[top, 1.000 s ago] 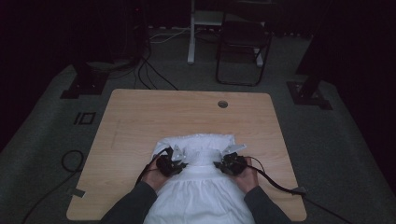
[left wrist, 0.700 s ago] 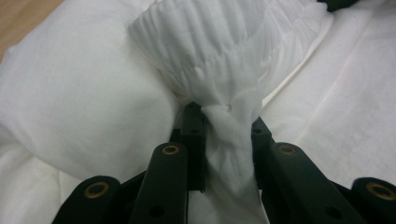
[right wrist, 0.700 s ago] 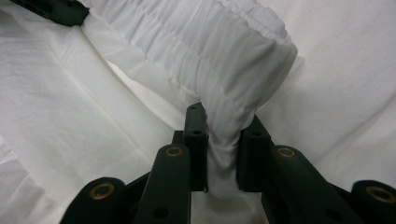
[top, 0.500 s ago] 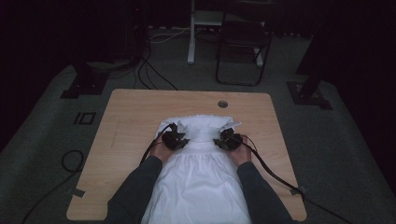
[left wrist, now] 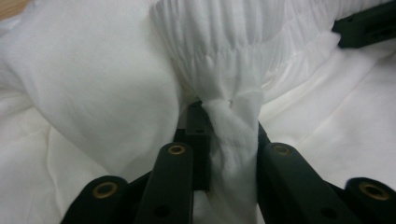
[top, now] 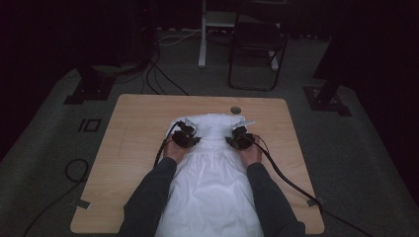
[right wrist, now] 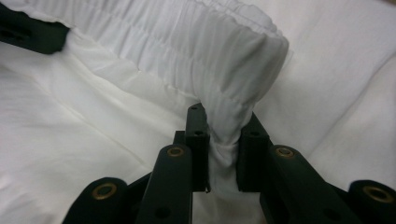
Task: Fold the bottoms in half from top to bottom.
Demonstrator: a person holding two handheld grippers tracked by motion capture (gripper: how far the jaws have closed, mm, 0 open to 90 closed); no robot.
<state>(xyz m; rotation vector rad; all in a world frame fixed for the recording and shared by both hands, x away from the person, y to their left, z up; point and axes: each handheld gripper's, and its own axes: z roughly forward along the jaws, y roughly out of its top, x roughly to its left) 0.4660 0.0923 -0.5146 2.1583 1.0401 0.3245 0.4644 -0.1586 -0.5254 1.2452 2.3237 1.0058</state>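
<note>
White garment (top: 210,182) lies on the desk (top: 133,123), running from the bottom centre of the high view up to mid-frame, its gathered waistband (top: 217,121) at the far end just below the desk's round hole (top: 235,109). Lower part hangs off the near desk edge between the person's sleeves.

Left claw (top: 187,129) sits centre-left of the high view on the waistband's left corner. In the left gripper view the left claw (left wrist: 224,126) is pinched tight on a bunched twist of the waistband (left wrist: 233,93); jaws have just been closing a bit more, fabric between them.

Right claw (top: 239,133) sits centre-right on the waistband's right corner. In the right gripper view the right claw (right wrist: 224,135) is clamped on a fold of the waistband (right wrist: 210,51), jaws nearly together, cloth squeezed between.

Other claw's black tip shows at the upper right of the left gripper view, upper left of the right gripper view. Cables trail from both claws toward the lower frame.
</note>
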